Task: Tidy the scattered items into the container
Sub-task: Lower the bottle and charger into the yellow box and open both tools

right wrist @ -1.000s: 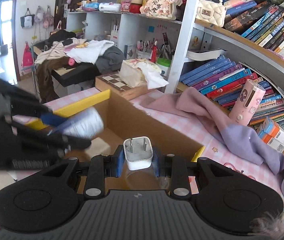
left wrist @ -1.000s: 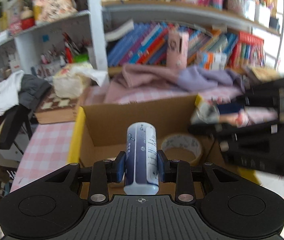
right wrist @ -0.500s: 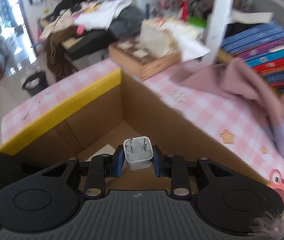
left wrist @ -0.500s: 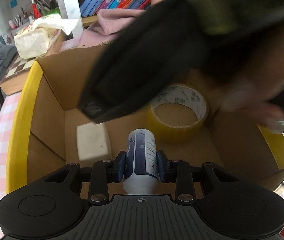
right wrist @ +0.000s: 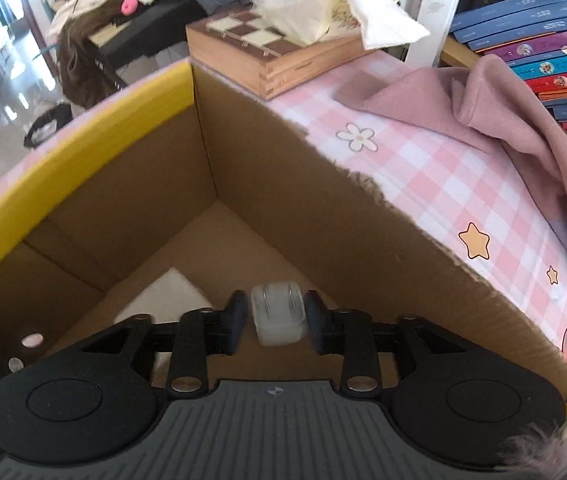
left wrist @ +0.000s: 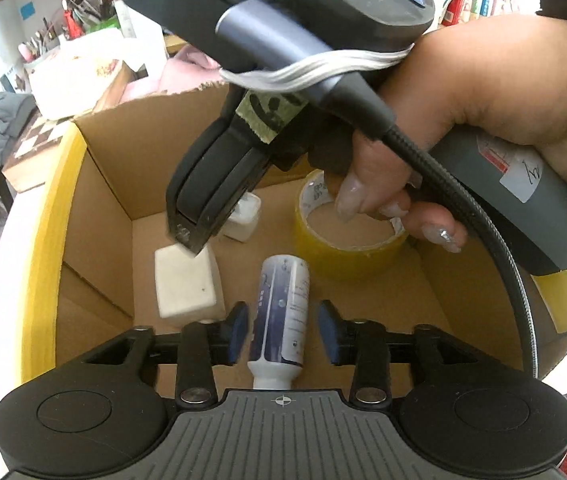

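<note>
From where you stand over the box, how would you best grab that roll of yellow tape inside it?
The tape roll lies flat on the floor of the cardboard box, hole up. Probably come straight down and pinch its wall, one finger in the hole and one outside, at the near edge; the right hand covers its far edge.

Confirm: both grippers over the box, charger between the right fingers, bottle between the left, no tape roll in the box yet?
Wrong on the tape. The left wrist view shows a yellow tape roll already in the box, beyond the bottle. The rest holds.
</note>
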`<state>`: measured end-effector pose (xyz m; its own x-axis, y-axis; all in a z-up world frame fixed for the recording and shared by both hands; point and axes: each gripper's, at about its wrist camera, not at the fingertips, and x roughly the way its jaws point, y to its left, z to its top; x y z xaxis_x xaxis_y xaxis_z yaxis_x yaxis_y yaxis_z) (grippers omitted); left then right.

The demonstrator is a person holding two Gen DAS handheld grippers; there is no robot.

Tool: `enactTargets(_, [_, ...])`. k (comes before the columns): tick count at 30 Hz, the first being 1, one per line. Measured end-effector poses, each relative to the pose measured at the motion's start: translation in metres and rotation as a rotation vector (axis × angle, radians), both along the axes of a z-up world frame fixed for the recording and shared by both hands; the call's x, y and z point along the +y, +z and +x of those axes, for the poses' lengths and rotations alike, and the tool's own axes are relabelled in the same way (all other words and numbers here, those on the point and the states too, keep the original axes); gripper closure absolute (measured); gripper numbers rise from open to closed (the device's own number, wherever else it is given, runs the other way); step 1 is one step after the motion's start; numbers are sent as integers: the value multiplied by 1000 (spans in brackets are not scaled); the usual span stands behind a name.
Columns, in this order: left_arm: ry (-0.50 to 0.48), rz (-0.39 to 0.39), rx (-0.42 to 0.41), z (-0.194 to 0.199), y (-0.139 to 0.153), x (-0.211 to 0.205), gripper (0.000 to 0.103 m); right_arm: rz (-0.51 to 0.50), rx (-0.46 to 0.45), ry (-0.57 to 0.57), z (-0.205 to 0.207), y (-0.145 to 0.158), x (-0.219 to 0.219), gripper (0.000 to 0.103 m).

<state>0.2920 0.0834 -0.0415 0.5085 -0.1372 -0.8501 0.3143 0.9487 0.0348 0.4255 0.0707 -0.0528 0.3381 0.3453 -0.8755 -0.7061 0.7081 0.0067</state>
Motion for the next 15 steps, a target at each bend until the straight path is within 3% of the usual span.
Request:
enactTargets(1, [-1, 5, -15, -3, 2, 0, 45, 9, -13, -1, 0, 3, -1, 52])
enactTargets(3, [-6, 16, -44, -11, 6, 0, 37, 25, -39, -4, -5, 10, -5, 47])
enactTargets(10, [7, 38, -176, -44, 31, -4, 28, 130, -71, -53, -25, 44, -27, 43])
enactTargets(15, [78, 34, -301, -59, 53, 7, 22, 212, -141, -73, -53, 79, -41, 42])
